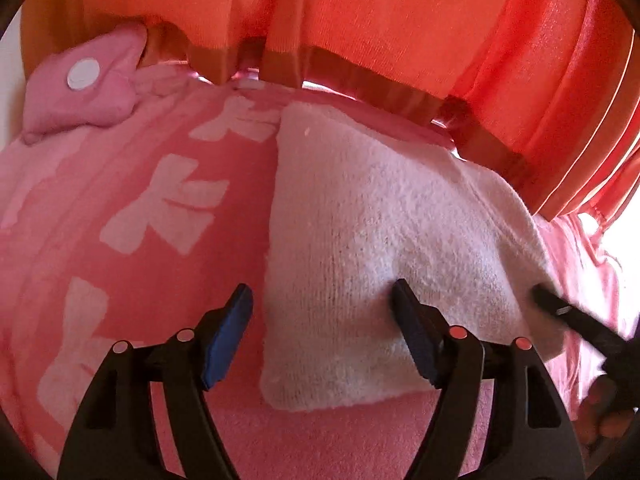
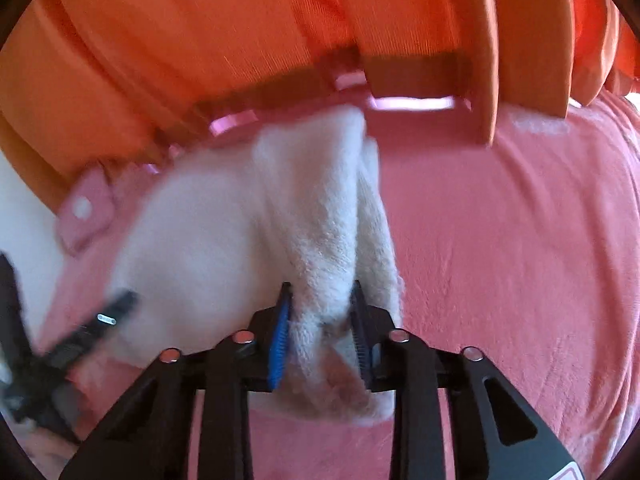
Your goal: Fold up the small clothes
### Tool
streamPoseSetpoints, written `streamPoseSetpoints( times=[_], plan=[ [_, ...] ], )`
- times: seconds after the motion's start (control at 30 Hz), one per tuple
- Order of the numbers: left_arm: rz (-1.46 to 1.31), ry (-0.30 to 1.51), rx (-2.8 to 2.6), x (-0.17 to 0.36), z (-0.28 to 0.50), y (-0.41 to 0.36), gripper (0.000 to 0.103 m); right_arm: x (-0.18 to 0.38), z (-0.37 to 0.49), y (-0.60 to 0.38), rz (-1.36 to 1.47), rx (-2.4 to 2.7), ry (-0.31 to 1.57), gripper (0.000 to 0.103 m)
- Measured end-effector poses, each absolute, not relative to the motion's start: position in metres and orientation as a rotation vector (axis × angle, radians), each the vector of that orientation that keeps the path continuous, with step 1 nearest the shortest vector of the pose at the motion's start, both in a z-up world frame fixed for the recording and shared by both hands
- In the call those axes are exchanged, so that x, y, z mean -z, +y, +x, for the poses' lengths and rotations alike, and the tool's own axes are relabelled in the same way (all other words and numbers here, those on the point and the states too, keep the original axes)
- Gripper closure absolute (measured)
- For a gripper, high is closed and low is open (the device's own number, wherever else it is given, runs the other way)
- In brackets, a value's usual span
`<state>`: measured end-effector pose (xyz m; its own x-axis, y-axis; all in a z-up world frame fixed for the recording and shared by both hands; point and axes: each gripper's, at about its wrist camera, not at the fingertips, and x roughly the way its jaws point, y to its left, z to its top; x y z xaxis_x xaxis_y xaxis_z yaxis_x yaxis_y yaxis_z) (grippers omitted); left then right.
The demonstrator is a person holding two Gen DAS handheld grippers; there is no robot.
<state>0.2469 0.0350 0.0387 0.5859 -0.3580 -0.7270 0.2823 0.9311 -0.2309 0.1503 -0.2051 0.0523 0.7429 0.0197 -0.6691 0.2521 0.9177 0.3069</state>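
the white knit garment (image 1: pixel 384 216) lies on the pink bedspread (image 1: pixel 120 184), near the orange curtain (image 1: pixel 400 20) at the far edge. the right hand-held gripper (image 2: pixel 320 320) pinches a bunched fold of its right edge; the left hand-held gripper (image 1: pixel 324 304) stands spread over the near left edge, holding nothing. the fold seems mid-way: next, likely carry the pinched edge leftward across the garment and lay it flat.
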Motion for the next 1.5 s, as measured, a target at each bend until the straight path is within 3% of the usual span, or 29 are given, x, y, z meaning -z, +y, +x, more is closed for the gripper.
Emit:
streamPoseSetpoints(
  times=[0.13, 0.37, 0.5, 0.57, 0.7, 0.77, 0.83, 1.5],
  plan=[
    [-0.009, 0.858, 0.327, -0.033, 0.244, 0.031, 0.021, -0.025, 0.169, -0.203, 0.29, 0.2, 0.868, 0.077],
    [0.017, 0.792, 0.309, -0.054, 0.218, 0.035, 0.022, -0.072, 0.128, -0.198, 0.349, 0.191, 0.668, 0.076],
    [0.026, 0.759, 0.291, -0.057, 0.179, 0.039, 0.012, -0.074, 0.083, -0.175, 0.259, 0.232, 0.624, 0.063],
    [0.01, 0.767, 0.286, -0.051, 0.16, 0.045, 0.012, -0.053, 0.067, -0.164, 0.248, 0.235, 0.668, 0.059],
    [-0.016, 0.808, 0.25, -0.032, 0.129, 0.054, 0.012, -0.018, 0.053, -0.149, 0.232, 0.277, 0.785, 0.058],
    [-0.014, 0.822, 0.237, -0.025, 0.12, 0.052, 0.012, -0.013, 0.04, -0.146, 0.234, 0.293, 0.778, 0.048],
    [0.01, 0.826, 0.224, -0.019, 0.113, 0.047, 0.012, -0.009, 0.035, -0.145, 0.221, 0.321, 0.778, 0.044],
    [0.094, 0.778, 0.194, -0.002, 0.083, 0.023, 0.012, 0.008, 0.025, -0.111, 0.163, 0.298, 0.794, 0.044]
  ],
)
